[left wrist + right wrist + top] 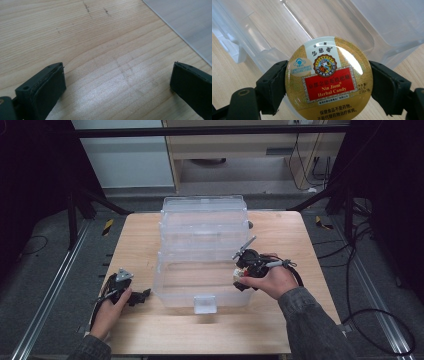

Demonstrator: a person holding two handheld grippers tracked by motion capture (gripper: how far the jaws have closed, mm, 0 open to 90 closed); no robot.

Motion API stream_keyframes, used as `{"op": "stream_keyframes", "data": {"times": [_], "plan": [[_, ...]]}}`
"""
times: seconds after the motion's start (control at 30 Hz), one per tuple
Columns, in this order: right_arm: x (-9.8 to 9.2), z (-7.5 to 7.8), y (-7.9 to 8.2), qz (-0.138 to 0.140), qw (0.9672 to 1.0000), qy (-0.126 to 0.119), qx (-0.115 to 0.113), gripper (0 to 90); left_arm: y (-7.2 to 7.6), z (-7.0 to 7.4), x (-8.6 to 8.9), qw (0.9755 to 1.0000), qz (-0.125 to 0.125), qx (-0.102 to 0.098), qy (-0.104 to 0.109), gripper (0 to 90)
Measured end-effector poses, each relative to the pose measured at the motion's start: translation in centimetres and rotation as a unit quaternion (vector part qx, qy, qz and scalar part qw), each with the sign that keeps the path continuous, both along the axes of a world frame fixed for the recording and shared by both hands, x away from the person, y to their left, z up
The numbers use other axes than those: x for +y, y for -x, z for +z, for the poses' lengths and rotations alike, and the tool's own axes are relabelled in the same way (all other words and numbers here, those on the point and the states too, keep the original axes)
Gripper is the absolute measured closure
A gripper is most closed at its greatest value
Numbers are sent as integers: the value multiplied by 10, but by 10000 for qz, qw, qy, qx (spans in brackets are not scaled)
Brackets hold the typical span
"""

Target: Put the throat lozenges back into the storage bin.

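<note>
Right hand-held gripper (328,82) pinches a round gold candy tin (329,78) by its rim, one black jaw on each side, printed lid facing the camera. In the high view the right hand-held gripper (243,270) sits at the right side of the clear plastic bin (202,292), just over its near right wall, tin (239,274) showing as a pale spot at the jaws.

Bin: clear, rectangular, long axis running away from the person, standing mid-tabletop (140,255). A clear lid (204,210) appears hinged up at the far end; cannot tell how firmly it stands. Small clear latch tab (205,304) at the near wall.

Key relation: the bin's open interior lies just left of and below the tin, as seen from above. The right gripper view looks past the tin onto the bin's bare floor (332,22) and moulded walls. Judged next move: short carry inward over the right wall, then lower and release. The tin is round, so heading matters little; keeping it flat matters more.

Left hand-held gripper (144,295) rests on the tabletop left of the bin, near but apart; jaws spread wide with nothing between them, bare wood (112,62) below, the bin's edge (180,25) at the upper right.

Room: open tabletop on both flanks and at the near edge. Only obstacle is the right wall rim under the tin.
</note>
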State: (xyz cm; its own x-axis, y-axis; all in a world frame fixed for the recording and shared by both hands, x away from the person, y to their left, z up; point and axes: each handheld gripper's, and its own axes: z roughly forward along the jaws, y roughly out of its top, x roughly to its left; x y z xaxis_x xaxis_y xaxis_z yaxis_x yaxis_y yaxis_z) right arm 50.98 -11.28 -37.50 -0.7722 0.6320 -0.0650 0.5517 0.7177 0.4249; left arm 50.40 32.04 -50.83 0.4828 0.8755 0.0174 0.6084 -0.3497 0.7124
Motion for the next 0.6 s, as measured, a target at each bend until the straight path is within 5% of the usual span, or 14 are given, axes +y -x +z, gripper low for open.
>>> {"op": "stream_keyframes", "data": {"times": [0.6], "plan": [[-1,-4,-1,-32,10000,-19,54,207,0,0,0,10000,0,0,0,0]]}}
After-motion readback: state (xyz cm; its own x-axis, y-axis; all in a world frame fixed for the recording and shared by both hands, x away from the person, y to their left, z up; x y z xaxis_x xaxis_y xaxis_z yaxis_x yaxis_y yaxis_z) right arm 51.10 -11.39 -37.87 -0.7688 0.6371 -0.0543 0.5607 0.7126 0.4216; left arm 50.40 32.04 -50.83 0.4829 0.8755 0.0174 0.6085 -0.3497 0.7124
